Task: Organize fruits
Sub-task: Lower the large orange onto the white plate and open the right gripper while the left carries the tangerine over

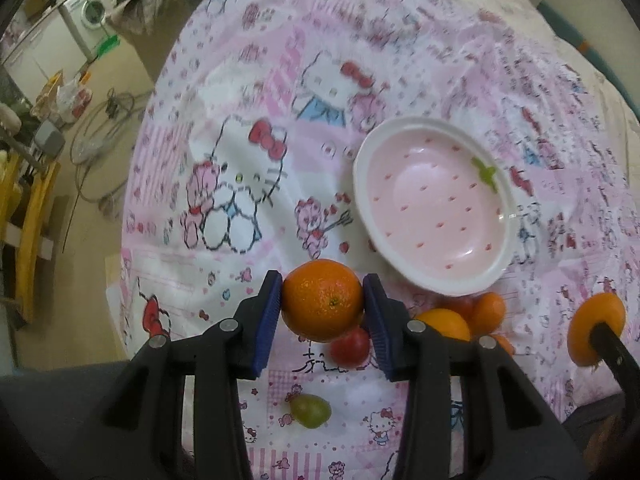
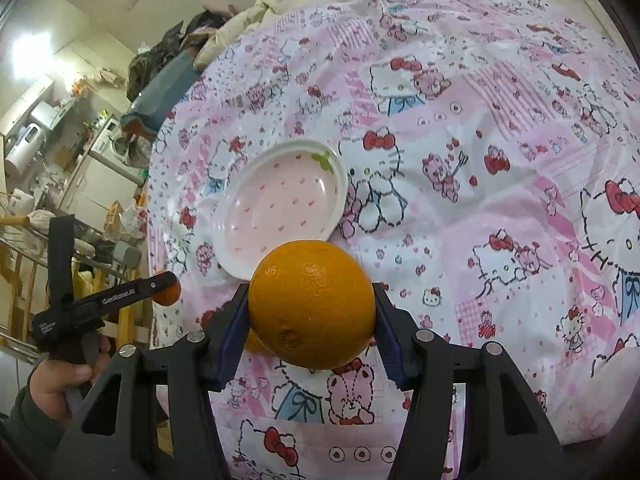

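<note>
Left wrist view: my left tool (image 1: pixel 323 307) clamps a small orange (image 1: pixel 322 299) at lower centre, above a tomato (image 1: pixel 350 347) and grape (image 1: pixel 311 411); the pink plate (image 1: pixel 434 208) lies empty at centre right on the bed.

Right wrist view: my right tool (image 2: pixel 312 320) grips a large orange (image 2: pixel 312 304) at lower centre, just below the plate (image 2: pixel 280 208).

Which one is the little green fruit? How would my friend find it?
Start at the pink strawberry-patterned plate on the cartoon-cat bedsheet. Come toward the camera, past the orange held in the left gripper and the small red fruit under it. The green fruit lies alone on the sheet, the only green one among orange and red.
</note>
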Demonstrator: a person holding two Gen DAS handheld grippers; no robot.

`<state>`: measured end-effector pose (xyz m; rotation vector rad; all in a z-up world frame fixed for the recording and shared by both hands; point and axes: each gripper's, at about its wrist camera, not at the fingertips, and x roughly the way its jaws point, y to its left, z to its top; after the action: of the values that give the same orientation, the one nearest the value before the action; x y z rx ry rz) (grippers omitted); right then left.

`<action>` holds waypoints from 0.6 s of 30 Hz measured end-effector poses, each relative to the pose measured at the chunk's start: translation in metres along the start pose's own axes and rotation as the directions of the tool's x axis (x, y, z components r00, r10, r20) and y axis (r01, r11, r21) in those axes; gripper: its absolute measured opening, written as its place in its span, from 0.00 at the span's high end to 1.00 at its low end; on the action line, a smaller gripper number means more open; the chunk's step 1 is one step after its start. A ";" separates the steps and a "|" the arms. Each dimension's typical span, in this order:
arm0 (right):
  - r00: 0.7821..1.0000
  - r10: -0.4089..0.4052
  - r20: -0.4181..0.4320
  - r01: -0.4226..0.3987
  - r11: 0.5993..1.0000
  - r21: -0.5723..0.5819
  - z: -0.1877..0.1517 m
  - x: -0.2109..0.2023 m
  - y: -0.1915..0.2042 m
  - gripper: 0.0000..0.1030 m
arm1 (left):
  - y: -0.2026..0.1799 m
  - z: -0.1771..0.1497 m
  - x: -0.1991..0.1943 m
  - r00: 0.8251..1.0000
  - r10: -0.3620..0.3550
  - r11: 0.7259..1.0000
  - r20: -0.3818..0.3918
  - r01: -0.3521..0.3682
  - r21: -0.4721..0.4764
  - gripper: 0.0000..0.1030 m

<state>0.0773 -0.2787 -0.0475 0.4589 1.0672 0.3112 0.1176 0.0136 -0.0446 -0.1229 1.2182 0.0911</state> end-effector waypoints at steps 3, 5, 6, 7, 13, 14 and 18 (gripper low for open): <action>0.999 0.010 0.032 -0.010 1.000 0.001 0.006 -0.007 0.000 0.43 | -0.007 0.006 -0.011 1.000 -0.014 0.999 0.028 0.013 0.030 0.64; 0.999 0.018 0.044 -0.018 1.000 -0.002 0.011 -0.011 0.001 0.43 | -0.013 0.012 -0.016 0.999 -0.020 0.999 0.044 0.018 0.051 0.64; 0.999 0.019 0.049 -0.018 1.000 -0.007 0.014 -0.012 0.002 0.43 | -0.016 0.016 -0.018 0.998 -0.025 0.998 0.051 0.021 0.063 0.64; 0.998 0.018 0.053 -0.017 1.000 -0.011 0.018 -0.012 0.002 0.43 | -0.018 0.018 -0.020 0.998 -0.027 0.997 0.056 0.023 0.071 0.64; 0.998 0.030 0.053 -0.030 1.000 -0.004 0.037 -0.007 -0.002 0.43 | -0.028 0.038 -0.016 0.997 -0.034 0.994 0.063 0.027 0.107 0.64; 0.998 0.032 0.051 -0.032 0.999 -0.002 0.040 -0.005 -0.002 0.43 | -0.030 0.042 -0.013 0.998 -0.037 0.993 0.060 0.030 0.116 0.64; 0.999 0.024 0.043 -0.024 1.000 -0.007 0.052 0.003 -0.004 0.43 | -0.040 0.052 0.000 0.998 -0.045 0.988 0.045 0.037 0.148 0.64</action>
<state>0.1252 -0.2918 -0.0314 0.4709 1.0187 0.3242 0.1714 -0.0181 -0.0249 -0.0170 1.1695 -0.0315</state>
